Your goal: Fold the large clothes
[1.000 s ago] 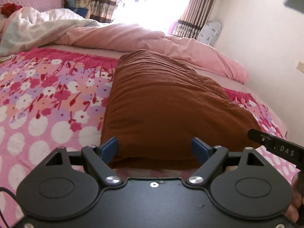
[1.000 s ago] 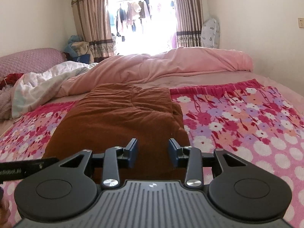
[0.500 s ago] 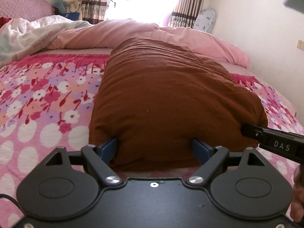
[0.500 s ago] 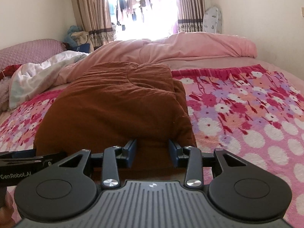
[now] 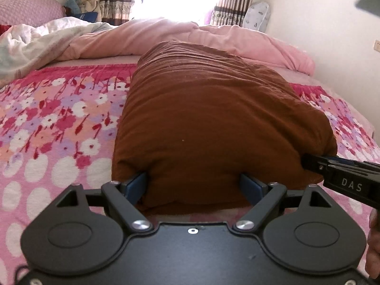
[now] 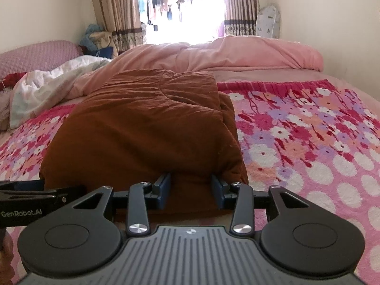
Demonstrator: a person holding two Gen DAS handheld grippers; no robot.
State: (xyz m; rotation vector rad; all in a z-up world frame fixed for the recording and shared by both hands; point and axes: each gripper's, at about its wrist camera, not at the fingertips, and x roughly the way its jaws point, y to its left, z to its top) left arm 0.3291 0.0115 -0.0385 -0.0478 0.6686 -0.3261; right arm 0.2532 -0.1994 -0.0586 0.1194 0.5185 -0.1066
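Observation:
A folded brown garment (image 5: pixel 213 118) lies lengthwise on the flowered blanket (image 5: pixel 59 123), a thick bundle with its near edge at my grippers. My left gripper (image 5: pixel 193 187) stands wide open, its blue pads on either side of the near left end, fabric bulging between them. My right gripper (image 6: pixel 191 187) is partly open, straddling the brown garment (image 6: pixel 147 123) at its near right corner; the pads sit beside the cloth without pinching it. From the right, that gripper's fingers (image 5: pixel 315 163) show against the bundle's corner.
A pink duvet (image 6: pixel 237 54) is heaped across the far side of the bed, with a white quilt (image 6: pixel 47 80) at the far left. A wall (image 5: pixel 332 35) runs close along the right. Curtains (image 6: pixel 114 11) frame a bright window behind.
Both grippers have moved forward and down to the garment's near edge. The fabric now sits between each pair of fingers, where earlier they were just short of it. Finger spacing looks unchanged.

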